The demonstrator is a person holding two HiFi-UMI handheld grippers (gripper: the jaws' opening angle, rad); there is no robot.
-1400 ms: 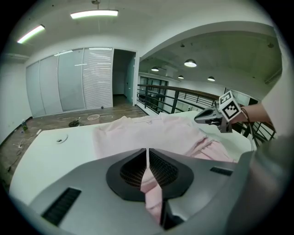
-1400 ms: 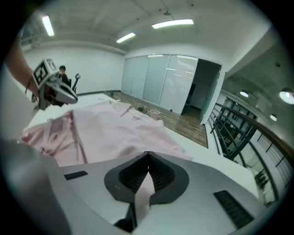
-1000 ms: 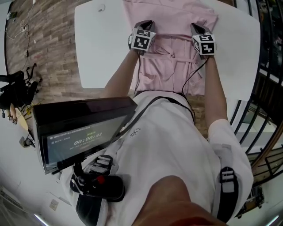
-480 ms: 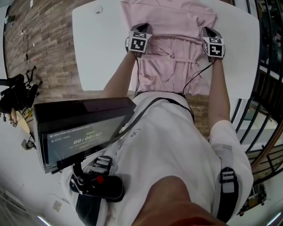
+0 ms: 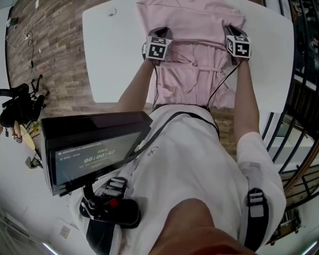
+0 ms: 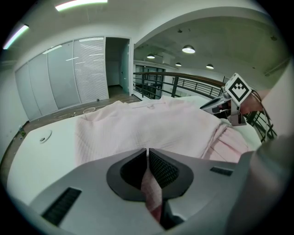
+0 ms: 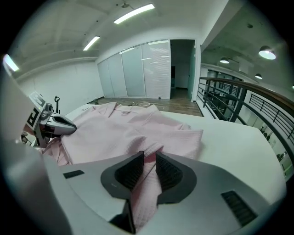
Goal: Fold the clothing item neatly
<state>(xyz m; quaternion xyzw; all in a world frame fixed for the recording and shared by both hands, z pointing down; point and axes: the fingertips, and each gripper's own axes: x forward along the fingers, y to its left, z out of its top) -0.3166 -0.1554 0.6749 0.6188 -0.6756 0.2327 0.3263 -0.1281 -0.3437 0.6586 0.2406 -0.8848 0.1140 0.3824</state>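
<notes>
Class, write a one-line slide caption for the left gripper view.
Left gripper pinches a fold of the pink garment lying on the white table.

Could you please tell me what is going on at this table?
A person is folding a pink waffle-weave garment on the white table with two handheld grippers. The left gripper is clamped on its fabric. The right gripper has jaws that have just been opening, with fabric lying loose between them.

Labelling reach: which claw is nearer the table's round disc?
Left. The left claw grips the garment edge nearest the disc; right claw, jaws just opening around fabric, is at the far edge.
</notes>
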